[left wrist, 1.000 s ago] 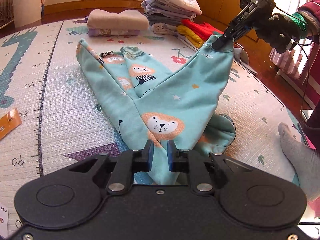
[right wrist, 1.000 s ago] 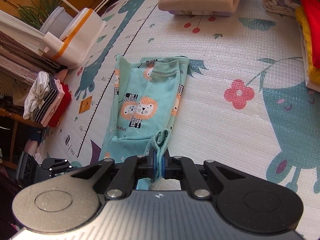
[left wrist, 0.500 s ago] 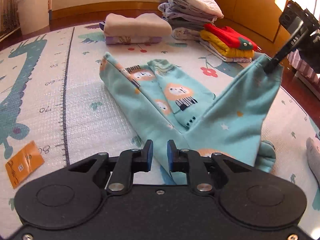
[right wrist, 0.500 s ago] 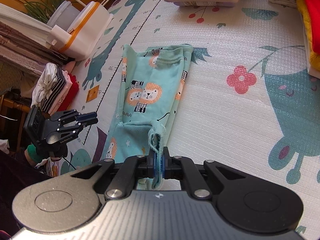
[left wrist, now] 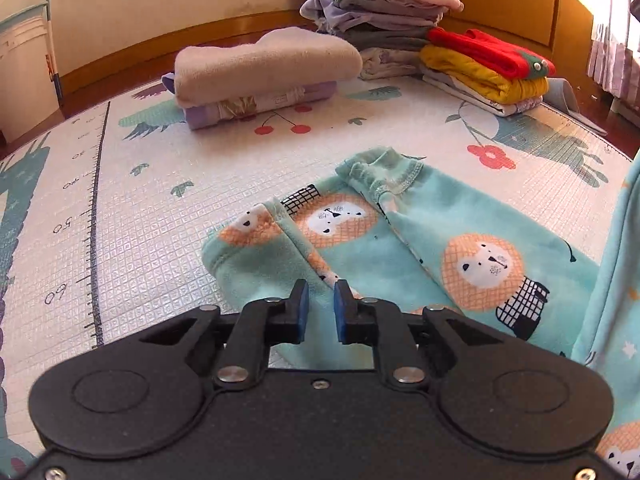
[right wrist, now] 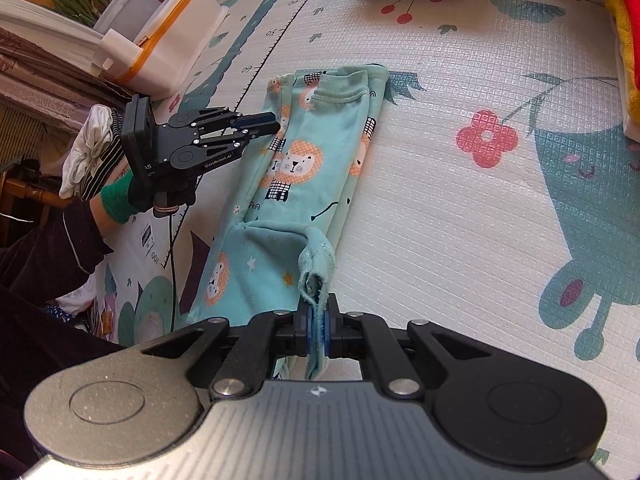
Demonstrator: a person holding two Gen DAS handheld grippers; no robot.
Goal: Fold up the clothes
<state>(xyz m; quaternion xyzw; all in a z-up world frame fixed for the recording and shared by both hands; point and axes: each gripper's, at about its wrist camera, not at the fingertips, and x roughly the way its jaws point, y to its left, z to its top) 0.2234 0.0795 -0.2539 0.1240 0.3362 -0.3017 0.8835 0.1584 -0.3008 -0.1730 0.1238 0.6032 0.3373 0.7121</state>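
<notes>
Midway through folding, the teal lion-print garment (right wrist: 312, 168) is lying lengthwise on the play mat (right wrist: 460, 208), its near end being lifted in the right gripper (right wrist: 318, 330) clenched jaws, while the left gripper (right wrist: 262, 124), jaws parted, is hovering empty beside folded stacks (left wrist: 268, 76).

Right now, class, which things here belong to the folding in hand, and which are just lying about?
In the job:
teal lion-print garment
right hand-held gripper, clamped on its edge
left hand-held gripper, open

Lying about:
beige folded pile
red and yellow stack
white storage box
</notes>
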